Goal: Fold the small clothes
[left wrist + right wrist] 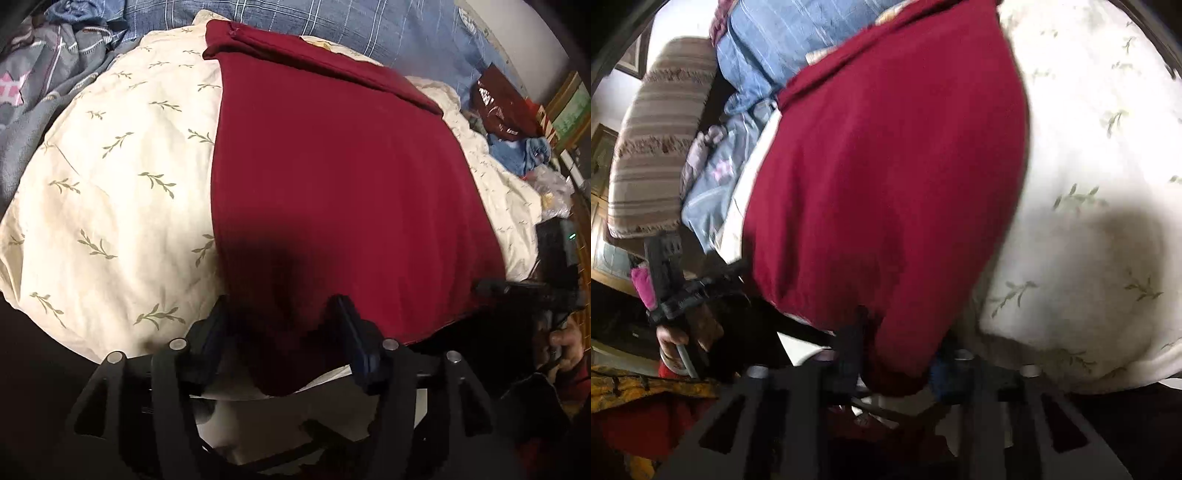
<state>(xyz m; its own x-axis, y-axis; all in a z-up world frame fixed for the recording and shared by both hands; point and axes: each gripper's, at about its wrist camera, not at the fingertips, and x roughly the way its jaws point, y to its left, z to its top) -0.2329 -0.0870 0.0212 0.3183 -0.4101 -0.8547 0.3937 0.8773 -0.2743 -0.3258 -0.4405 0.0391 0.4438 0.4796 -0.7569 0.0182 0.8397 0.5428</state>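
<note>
A dark red garment (332, 184) lies spread flat on a cream leaf-print quilt (110, 184), its far end folded over. My left gripper (280, 317) straddles the garment's near left corner, which hangs off the bed's edge; the jaws stand apart with cloth lying loose between them. In the right wrist view the same red garment (886, 166) fills the middle. My right gripper (899, 347) is shut on its near right corner, and the picture is blurred there. The right gripper's body (517, 288) shows at the left view's right edge, and the left gripper's body (683, 295) at the right view's left edge.
Blue checked bedding (295, 14) lies beyond the quilt, with grey crumpled clothes (37, 74) at the far left. A red bag (498, 107) and blue cloth (524, 151) sit at the far right. A striped cushion (657, 129) stands left of the bed. A hand (565, 343) holds the right gripper.
</note>
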